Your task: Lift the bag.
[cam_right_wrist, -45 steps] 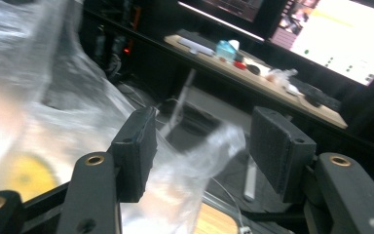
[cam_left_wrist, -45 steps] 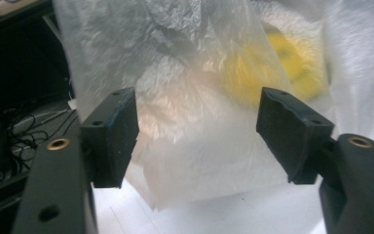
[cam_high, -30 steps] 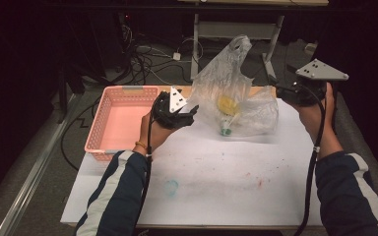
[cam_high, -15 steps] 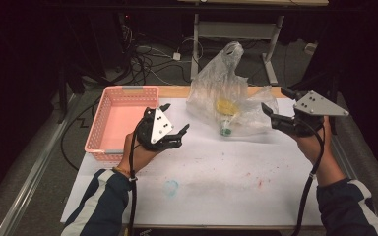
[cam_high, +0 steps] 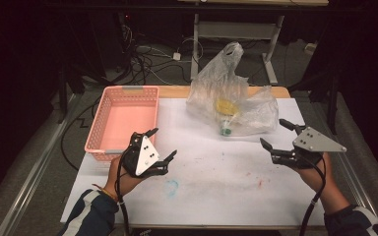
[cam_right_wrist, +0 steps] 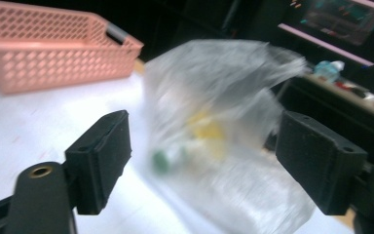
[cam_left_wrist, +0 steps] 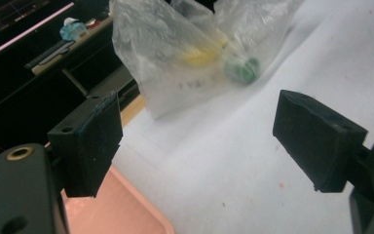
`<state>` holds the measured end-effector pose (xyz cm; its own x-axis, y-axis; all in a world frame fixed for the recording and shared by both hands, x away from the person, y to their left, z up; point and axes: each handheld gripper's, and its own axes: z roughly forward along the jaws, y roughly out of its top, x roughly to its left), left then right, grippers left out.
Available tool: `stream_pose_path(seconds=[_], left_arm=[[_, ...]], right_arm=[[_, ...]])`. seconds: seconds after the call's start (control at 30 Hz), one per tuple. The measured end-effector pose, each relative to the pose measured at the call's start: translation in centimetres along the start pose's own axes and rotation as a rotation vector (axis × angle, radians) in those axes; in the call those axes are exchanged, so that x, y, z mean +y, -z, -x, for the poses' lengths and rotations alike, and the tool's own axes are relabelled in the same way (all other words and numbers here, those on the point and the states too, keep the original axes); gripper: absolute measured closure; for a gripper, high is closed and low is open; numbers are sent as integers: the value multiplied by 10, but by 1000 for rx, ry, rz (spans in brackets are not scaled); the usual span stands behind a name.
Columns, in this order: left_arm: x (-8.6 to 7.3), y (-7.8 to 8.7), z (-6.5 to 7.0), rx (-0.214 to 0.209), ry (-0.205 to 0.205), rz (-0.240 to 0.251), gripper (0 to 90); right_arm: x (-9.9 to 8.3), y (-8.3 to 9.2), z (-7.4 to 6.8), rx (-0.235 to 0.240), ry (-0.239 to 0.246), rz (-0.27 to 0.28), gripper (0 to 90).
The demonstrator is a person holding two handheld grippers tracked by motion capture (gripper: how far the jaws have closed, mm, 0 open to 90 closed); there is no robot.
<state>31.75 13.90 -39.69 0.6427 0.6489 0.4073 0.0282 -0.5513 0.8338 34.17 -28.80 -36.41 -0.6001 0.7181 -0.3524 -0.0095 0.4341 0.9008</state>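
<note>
Two grippers hover over the white desk (cam_high: 211,196), each held in one of the person's hands, and both stand apart from the clear plastic bag (cam_high: 229,101) that sits at the far middle of the desk. The left gripper (cam_high: 163,145) is near the front corner of the pink basket (cam_high: 123,118), its fingers (cam_left_wrist: 90,141) spread wide with nothing between them; they have just been opening. The right gripper (cam_high: 275,135) is at the right side of the desk, just short of the bag's near right edge, its fingers (cam_right_wrist: 102,161) likewise wide apart and empty, and they too have just been opening. Inside the bag lie something yellow (cam_high: 225,105) and a bottle with a green cap (cam_high: 225,131), the cap pointing toward the person. In the right gripper view the bag is blurred.
</note>
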Motion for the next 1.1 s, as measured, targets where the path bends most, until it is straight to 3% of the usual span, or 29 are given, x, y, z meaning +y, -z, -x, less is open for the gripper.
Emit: stream_pose_path(seconds=[0.17,0.3,0.4,0.73,0.9,1.1], left_arm=[[-18,3,6,-14,30,-25,180],[-29,6,13,-13,19,-39,179],[-36,8,16,-20,37,-51,180],[-63,11,29,-53,55,-140,180],[-67,12,34,-75,52,-159,179],[-63,12,36,-70,34,-143,179]], right_arm=[[-21,6,-12,5,-4,-13,193],[-33,11,-18,15,-19,-12,192],[-42,13,-23,27,-16,-28,189],[-76,20,-40,72,-51,-64,189],[-88,21,-49,110,-44,-105,186],[-90,18,-51,110,-36,-116,186]])
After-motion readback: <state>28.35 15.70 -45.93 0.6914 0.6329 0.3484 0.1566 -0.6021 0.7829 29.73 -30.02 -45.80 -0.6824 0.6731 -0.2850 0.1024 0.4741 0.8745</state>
